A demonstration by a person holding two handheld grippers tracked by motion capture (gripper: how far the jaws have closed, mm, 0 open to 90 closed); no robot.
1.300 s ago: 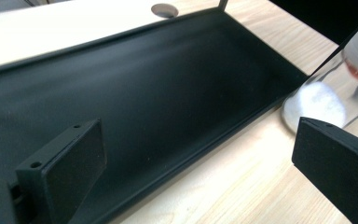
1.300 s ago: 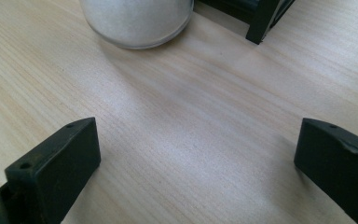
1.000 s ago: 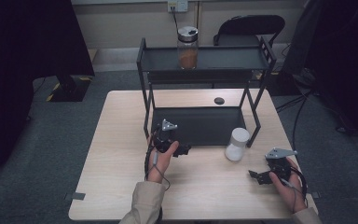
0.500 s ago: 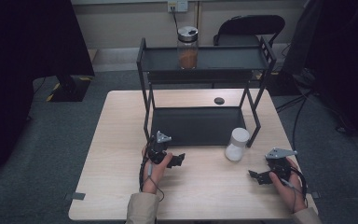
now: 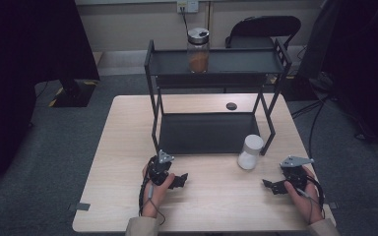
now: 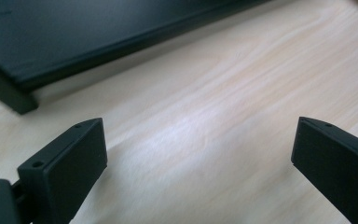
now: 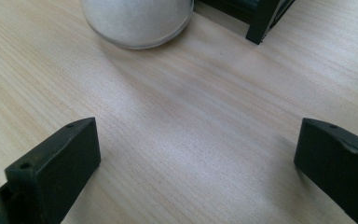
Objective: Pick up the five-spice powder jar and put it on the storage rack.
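The white jar (image 7: 137,21) is getting cut off by the top edge in the right gripper view. The small dark round thing (image 5: 232,105) on the table (image 5: 128,128) is looking too tiny to name.

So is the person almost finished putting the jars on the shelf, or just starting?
One jar with orange powder already stands on the rack's top shelf. Nothing is in hand: the left gripper and right gripper are both open over bare table. The white jar waits on the table beside the rack, so moving it looks left, if that's the job.
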